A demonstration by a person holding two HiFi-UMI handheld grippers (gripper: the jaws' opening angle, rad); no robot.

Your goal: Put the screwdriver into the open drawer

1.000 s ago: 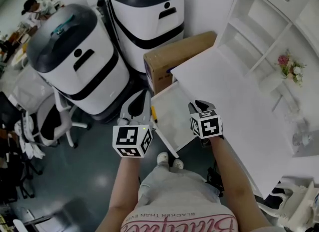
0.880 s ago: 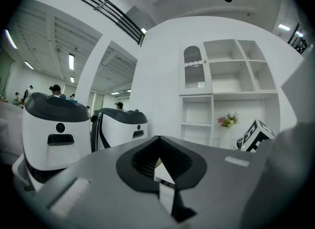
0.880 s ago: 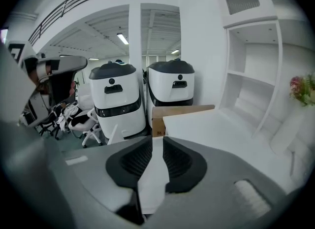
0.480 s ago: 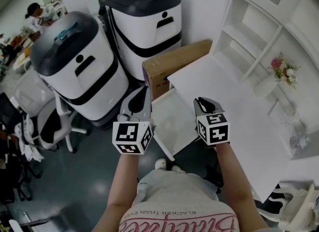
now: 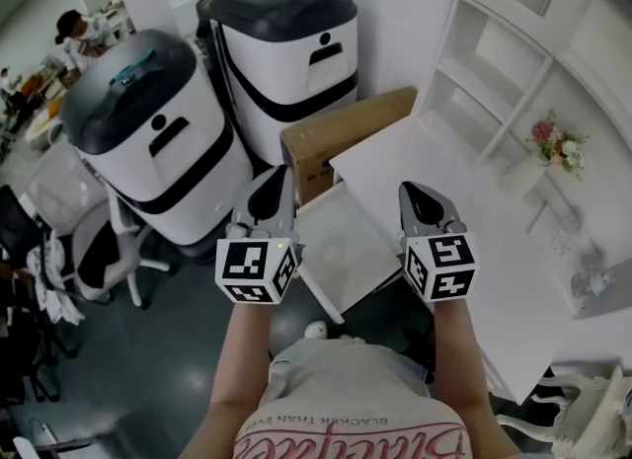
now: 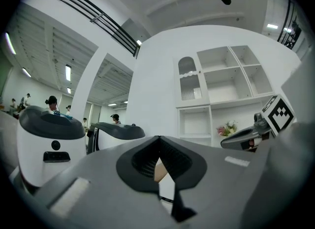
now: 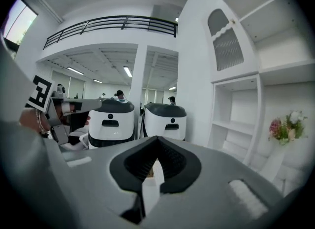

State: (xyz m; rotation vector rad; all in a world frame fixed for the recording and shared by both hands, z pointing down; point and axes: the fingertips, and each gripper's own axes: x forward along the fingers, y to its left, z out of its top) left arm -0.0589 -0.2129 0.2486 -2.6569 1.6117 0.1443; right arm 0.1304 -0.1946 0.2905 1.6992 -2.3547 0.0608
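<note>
Seeing both grippers raised over the open drawer (image 5: 351,250), which juts out on the left of the white tabletop (image 5: 464,200). Left gripper (image 5: 277,181): jaws together, nothing between them, tips over the drawer's left rim. Right gripper (image 5: 413,195): jaws together too, empty, over the tabletop's near-left part just right of the drawer. Screwdriver: can't make it out in any view (left gripper covers the drawer's left edge). Cardboard box (image 5: 341,131) sits at the drawer's far end, beside the tabletop. Two white-and-black machines (image 5: 158,141) stand further left. White shelf unit (image 5: 494,62) is at far right.
</note>
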